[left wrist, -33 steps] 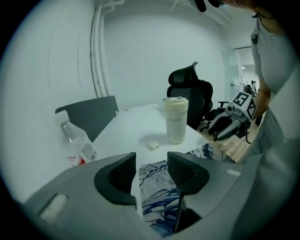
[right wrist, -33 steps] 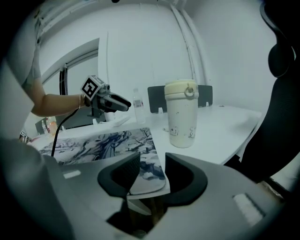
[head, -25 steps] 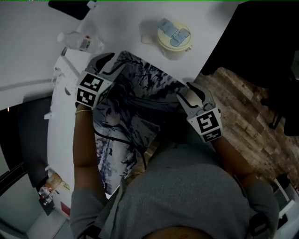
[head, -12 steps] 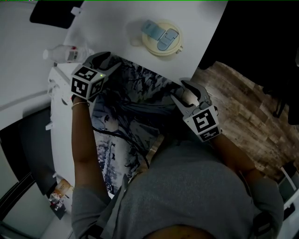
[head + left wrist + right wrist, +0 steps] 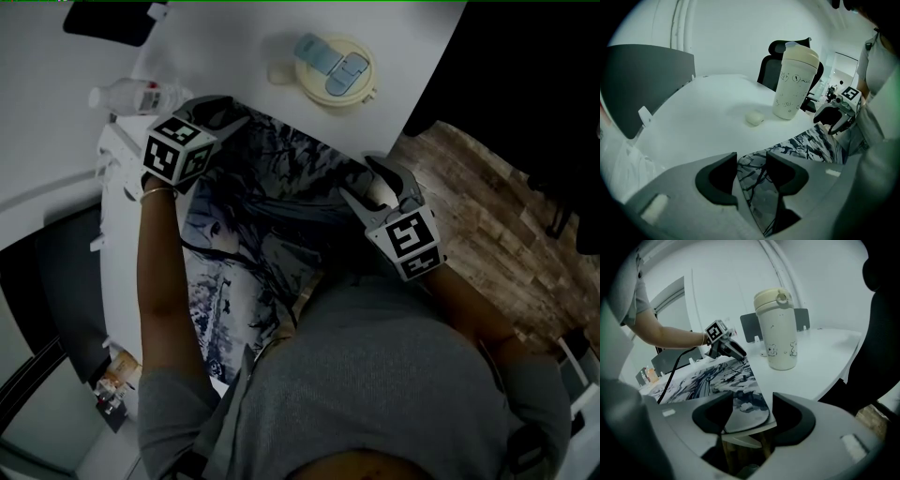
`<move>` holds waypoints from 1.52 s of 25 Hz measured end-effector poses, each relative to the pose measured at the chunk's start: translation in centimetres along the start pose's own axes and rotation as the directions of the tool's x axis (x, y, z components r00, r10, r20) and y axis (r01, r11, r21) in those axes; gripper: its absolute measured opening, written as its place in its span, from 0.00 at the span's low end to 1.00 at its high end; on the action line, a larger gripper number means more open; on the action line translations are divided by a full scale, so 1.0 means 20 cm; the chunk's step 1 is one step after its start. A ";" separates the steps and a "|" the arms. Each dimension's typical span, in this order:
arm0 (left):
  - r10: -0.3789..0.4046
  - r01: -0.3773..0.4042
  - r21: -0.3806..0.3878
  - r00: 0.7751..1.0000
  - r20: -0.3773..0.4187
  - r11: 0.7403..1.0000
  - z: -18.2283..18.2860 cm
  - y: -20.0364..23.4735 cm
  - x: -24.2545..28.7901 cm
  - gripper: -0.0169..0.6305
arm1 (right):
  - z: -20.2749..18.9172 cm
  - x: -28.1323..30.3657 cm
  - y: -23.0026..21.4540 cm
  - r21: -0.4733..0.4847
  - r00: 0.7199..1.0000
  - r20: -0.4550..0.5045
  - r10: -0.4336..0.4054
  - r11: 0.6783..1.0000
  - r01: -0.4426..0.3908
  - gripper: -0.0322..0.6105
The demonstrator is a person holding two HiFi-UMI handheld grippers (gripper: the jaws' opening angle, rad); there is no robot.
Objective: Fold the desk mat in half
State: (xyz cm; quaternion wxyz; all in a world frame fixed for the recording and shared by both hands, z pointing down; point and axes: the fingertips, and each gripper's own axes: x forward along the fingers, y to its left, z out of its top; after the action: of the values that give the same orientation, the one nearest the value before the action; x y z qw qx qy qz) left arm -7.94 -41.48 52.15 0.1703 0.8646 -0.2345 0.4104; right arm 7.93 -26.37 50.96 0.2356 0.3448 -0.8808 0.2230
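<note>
The desk mat (image 5: 272, 216), dark blue with an ink-style print, lies flat on the white desk (image 5: 234, 56). My left gripper (image 5: 228, 114) is at its far left corner. In the left gripper view the corner (image 5: 757, 183) lies between the two pads of that gripper (image 5: 752, 173). Its jaws have just been closing a little, but the pads still stand clear of the mat. My right gripper (image 5: 356, 178) is at the mat's right corner by the desk edge. Its jaws (image 5: 747, 413) have just been opening, and the corner (image 5: 745, 408) lies between them untouched.
A cream lidded tumbler (image 5: 336, 70) stands just beyond the mat, with a small white case (image 5: 754, 117) beside it. A plastic bottle (image 5: 131, 96) lies left of my left gripper. A black cable (image 5: 670, 376) crosses the mat. The desk edge drops to wooden floor (image 5: 487, 216) at right.
My left gripper has shifted toward the mat's far corner and tipped downward. The right gripper has stayed in place and its jaws stand wider than before.
</note>
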 end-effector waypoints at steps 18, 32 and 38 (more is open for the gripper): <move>-0.030 0.029 -0.040 0.999 -0.026 0.999 -0.03 -0.07 0.01 0.12 | -0.02 -0.01 0.06 0.217 0.986 0.023 0.163 0.962 -0.164 0.14; 0.004 -0.001 -0.037 0.998 0.064 0.999 0.03 -0.10 -0.13 0.10 | 0.14 -0.10 0.19 0.131 0.948 0.143 0.284 0.944 -0.303 0.11; 0.077 -0.073 -0.031 0.988 0.134 0.997 0.01 -0.15 -0.30 0.10 | 0.21 -0.18 0.30 0.093 0.926 0.206 0.317 0.936 -0.341 0.11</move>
State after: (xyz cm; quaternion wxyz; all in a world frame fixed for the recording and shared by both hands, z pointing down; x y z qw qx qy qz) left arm -9.62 -37.48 46.97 0.1495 0.8788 -0.2831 0.3538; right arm 4.80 -22.96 44.21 0.0885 0.2258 -0.9284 0.2815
